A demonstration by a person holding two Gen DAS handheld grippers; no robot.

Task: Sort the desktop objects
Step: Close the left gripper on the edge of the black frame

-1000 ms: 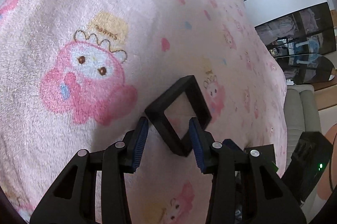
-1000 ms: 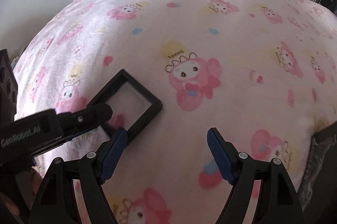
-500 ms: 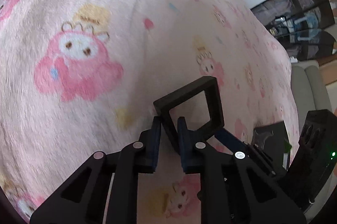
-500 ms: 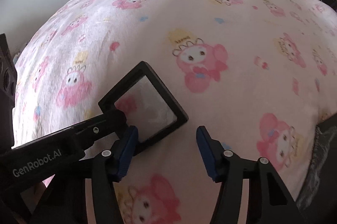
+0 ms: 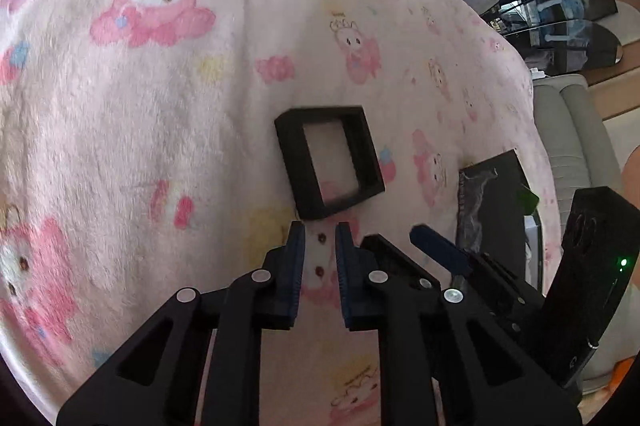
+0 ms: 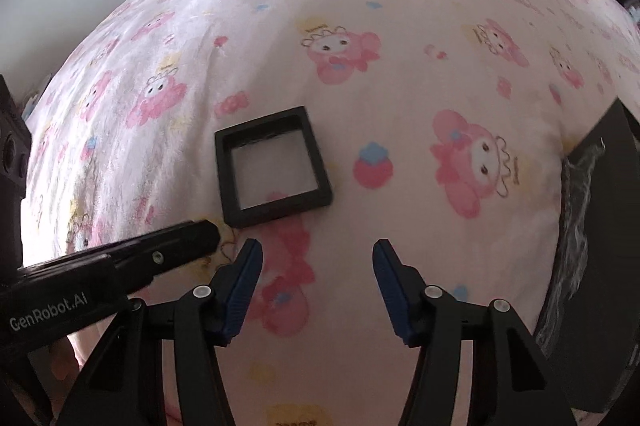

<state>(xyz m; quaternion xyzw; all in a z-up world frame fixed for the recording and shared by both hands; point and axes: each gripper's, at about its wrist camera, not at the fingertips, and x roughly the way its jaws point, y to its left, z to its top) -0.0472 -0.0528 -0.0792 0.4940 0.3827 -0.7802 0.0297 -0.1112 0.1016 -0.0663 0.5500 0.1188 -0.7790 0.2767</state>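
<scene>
A small black square frame with a clear middle (image 5: 329,161) lies flat on the pink cartoon-print blanket (image 5: 120,130); it also shows in the right wrist view (image 6: 271,165). My left gripper (image 5: 320,236) sits just behind the frame, apart from it, its blue pads a narrow gap apart and holding nothing. My right gripper (image 6: 318,252) is open and empty, a little in front of and right of the frame. The left gripper's body (image 6: 120,266) shows at the left of the right wrist view.
A black box with clear plastic wrap (image 5: 492,210) lies at the blanket's right edge; it also shows in the right wrist view (image 6: 600,226). A grey sofa (image 5: 572,130) stands beyond that edge. The right gripper's body (image 5: 592,258) is beside my left gripper.
My left gripper had closed on the frame's edge and lifted it; now the frame lies flat, released, and the left gripper has pulled back. My right gripper has opened wider.
</scene>
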